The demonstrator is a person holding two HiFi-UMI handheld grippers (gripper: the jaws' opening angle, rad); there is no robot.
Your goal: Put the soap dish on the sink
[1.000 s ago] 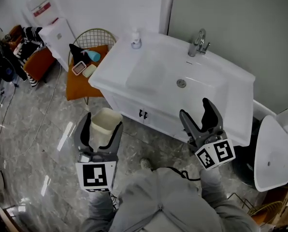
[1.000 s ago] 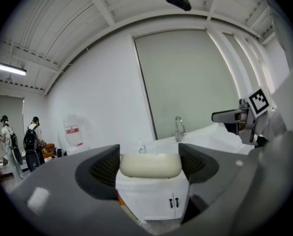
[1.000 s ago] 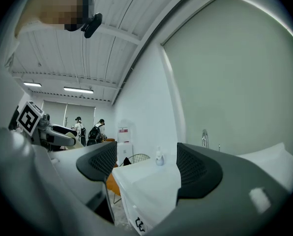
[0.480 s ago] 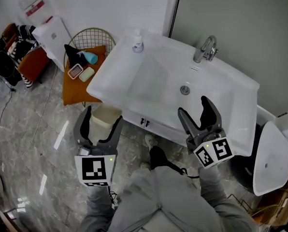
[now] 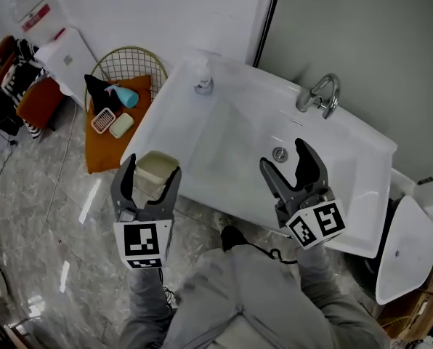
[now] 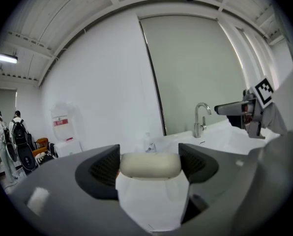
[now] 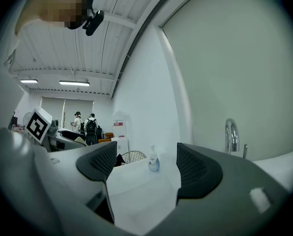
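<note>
1. Both tools have come up and forward toward the sink (image 5: 238,115) since a second ago; the left tool (image 5: 152,167) was out over the floor (image 5: 42,217) and now hangs just beside the sink's front-left edge; the right tool (image 5: 283,156) has moved from the front rim to over the basin.
2. Two tools in all, each with one marker cube.
3. Left tool: jaws pinching one soap dish (image 5: 155,169), cream on top and pale below; the left gripper view shows it spanning the gap and touching both jaws.
4. That dish is in the air, not on the sink, with floor beneath it in the head view.
5. Right tool: jaws spread wide with nothing between them; one drain (image 5: 279,153) shows in the gap from above.
6. One sink, white; one tap (image 5: 318,94) at its back; one pump bottle (image 5: 203,78) standing upright on its back-left corner.
7. One wire chair (image 5: 133,60) left of the sink, with one orange cushion (image 5: 100,147).
8. Four small things lie on the cushion: a black one (image 5: 96,91), a blue one (image 5: 124,95), a gridded one (image 5: 103,120) and a cream bar (image 5: 120,126); the last two are side by side.
9. Two people (image 7: 91,127) stand far off in the right gripper view.
</note>
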